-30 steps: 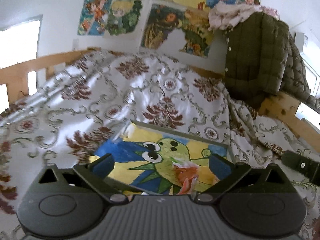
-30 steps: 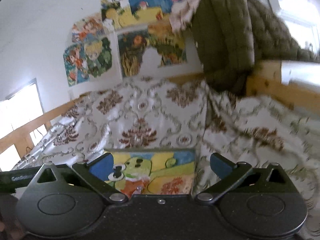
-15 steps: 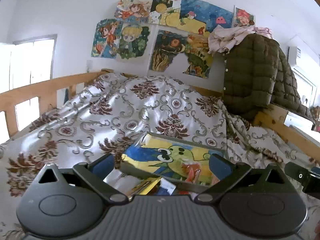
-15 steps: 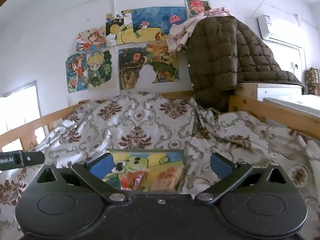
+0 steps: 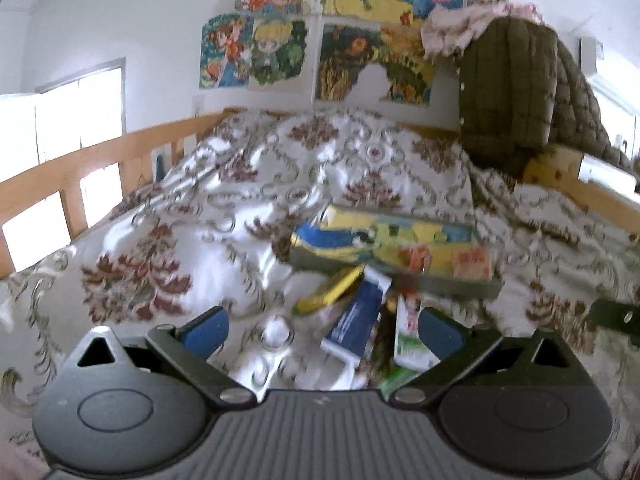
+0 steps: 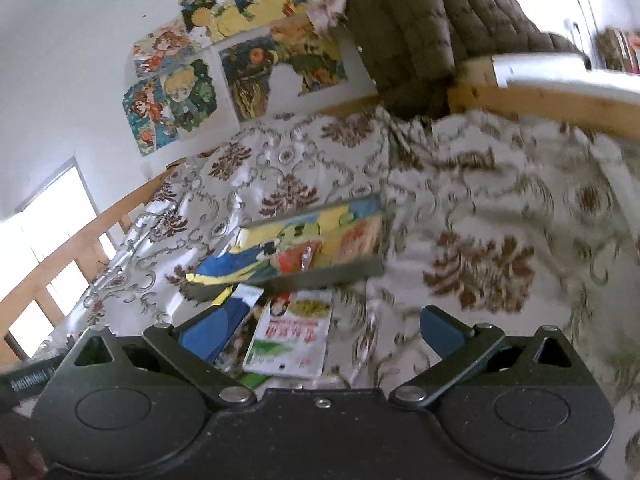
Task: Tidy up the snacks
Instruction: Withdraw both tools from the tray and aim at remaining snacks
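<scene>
The left hand-held gripper fills the bottom of its frame with its blue-padded fingers spread wide and nothing between them but bedding and snacks lying beyond. Just above and slightly right of its fingertips, at lower centre, lie a blue packet, a yellow packet and a white-and-green packet, all resting on the bed cover. Above them, at centre right, sits a shallow tray with a cartoon print, a small red snack inside it.

The right hand-held gripper is likewise wide open and holds nothing. In its view the white-and-green packet lies between its fingers, nearer the left one, with the blue packet partly behind that left finger. The tray lies just above the packets at frame centre, tilted in the picture, the red snack in it. A brown quilted jacket hangs at the upper right, posters on the wall at upper left.
</scene>
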`<state>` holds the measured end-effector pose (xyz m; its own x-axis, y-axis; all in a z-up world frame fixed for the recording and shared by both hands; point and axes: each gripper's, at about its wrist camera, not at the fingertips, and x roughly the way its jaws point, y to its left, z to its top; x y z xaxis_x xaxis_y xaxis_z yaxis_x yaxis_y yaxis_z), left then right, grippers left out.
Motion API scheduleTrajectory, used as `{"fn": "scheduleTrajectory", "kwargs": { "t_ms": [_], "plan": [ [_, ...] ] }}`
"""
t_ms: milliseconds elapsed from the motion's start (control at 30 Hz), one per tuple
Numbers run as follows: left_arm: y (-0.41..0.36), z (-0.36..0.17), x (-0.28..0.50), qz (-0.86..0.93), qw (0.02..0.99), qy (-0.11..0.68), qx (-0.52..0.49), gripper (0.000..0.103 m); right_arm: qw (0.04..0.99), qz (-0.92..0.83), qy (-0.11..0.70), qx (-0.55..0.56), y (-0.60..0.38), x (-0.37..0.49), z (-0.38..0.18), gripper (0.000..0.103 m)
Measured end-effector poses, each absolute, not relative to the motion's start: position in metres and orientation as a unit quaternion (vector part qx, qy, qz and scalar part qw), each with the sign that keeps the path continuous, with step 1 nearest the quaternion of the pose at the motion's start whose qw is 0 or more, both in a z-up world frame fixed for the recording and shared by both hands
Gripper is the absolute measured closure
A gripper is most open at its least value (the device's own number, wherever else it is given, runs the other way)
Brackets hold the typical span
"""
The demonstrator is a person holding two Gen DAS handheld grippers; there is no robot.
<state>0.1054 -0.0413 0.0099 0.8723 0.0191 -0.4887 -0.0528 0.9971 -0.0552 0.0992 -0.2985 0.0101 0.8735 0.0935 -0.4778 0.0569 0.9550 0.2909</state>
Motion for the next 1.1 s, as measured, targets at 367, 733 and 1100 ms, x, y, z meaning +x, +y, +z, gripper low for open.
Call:
{"fn": "scheduleTrajectory", "kwargs": {
  "t_ms": [367,733,1100],
  "plan": [
    [-0.033,-0.018,0.084,0.027,0.956,0.291,-0.016,0.000,0.951,0.003,0.285,0.123,-0.287,0.083,0.001,0.001],
    [-0.022,-0.024,0.080,0.039,0.952,0.301,-0.032,0.000,0.954,0.013,0.300,0.026,-0.254,0.086,-0.007,0.001],
    [-0.026,-0.030,0.082,0.033,0.949,0.312,-0.028,0.000,0.951,0.019,0.308,0.003,-0.246,0.089,-0.011,0.001]
  ]
}}
